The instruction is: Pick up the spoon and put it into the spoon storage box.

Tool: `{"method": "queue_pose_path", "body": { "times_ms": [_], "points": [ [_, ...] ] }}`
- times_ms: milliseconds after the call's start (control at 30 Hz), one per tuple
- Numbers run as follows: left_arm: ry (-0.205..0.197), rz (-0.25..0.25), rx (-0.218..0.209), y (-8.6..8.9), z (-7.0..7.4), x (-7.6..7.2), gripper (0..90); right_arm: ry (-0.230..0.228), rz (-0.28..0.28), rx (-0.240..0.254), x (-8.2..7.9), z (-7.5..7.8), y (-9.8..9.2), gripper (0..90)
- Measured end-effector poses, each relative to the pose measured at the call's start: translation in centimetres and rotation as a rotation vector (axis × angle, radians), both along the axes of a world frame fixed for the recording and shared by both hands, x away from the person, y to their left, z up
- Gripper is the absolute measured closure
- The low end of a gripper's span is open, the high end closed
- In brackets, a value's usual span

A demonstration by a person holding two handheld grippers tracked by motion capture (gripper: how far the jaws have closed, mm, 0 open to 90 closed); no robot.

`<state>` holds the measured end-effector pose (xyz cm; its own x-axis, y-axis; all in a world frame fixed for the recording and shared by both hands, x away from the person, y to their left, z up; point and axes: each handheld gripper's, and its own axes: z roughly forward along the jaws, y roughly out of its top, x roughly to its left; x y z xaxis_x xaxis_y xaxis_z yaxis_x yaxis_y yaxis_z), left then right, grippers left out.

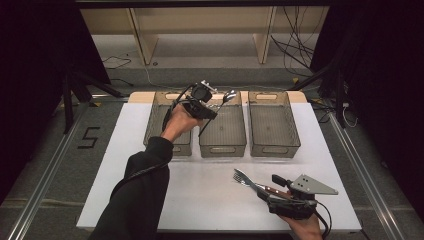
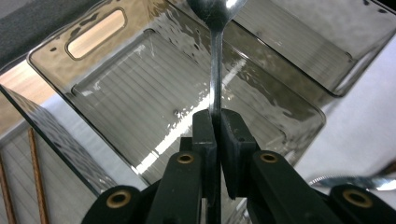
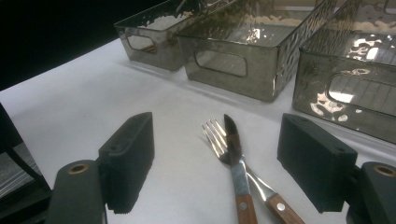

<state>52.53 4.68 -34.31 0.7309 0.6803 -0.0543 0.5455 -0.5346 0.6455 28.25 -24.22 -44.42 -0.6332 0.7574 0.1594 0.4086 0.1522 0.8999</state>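
Left gripper (image 1: 212, 103) raised, jaws clamped; right gripper (image 1: 265, 187) low, gaping.

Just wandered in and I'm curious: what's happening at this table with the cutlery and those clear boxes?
A person is sorting cutlery with a hand-held gripper in each hand. The left gripper is shut on a spoon by its handle, holding it above the middle bin of three smoky plastic bins. The right gripper sits open near the table's front edge, its jaws on either side of a wooden-handled fork and knife lying crossed on the white table.
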Motion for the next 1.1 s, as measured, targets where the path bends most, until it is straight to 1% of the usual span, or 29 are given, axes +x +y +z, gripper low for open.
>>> {"method": "queue_pose_path", "body": {
  "times_ms": [200,267,467,567,767,1000,1100],
  "points": [
    [0.002,0.025,-0.024,-0.6,-0.6,0.7,84.6,0.001,0.001,0.001,0.0,0.0,0.0,28.1],
    [-0.005,0.038,-0.025,-0.7,-0.8,0.9,84.6,-0.001,0.001,0.002,0.0,0.0,0.0,28.1],
    [0.000,0.059,-0.027,-0.9,-1.6,1.3,84.6,0.000,0.002,0.002,0.0,0.0,0.0,28.1],
    [0.003,0.068,-0.035,-1.0,-1.9,1.3,84.6,0.000,0.003,0.002,0.0,0.0,0.0,28.1],
    [-0.002,0.080,-0.030,-1.2,-2.6,1.5,84.6,0.000,0.005,0.001,-0.1,0.0,0.0,28.1],
    [0.014,0.094,-0.021,-1.3,-3.6,1.7,84.5,-0.001,0.005,0.003,-0.1,0.0,0.1,28.1],
    [0.023,0.101,-0.025,-1.3,-3.9,1.8,84.5,0.000,0.006,0.001,-0.1,0.0,0.0,28.1]
  ]
}}
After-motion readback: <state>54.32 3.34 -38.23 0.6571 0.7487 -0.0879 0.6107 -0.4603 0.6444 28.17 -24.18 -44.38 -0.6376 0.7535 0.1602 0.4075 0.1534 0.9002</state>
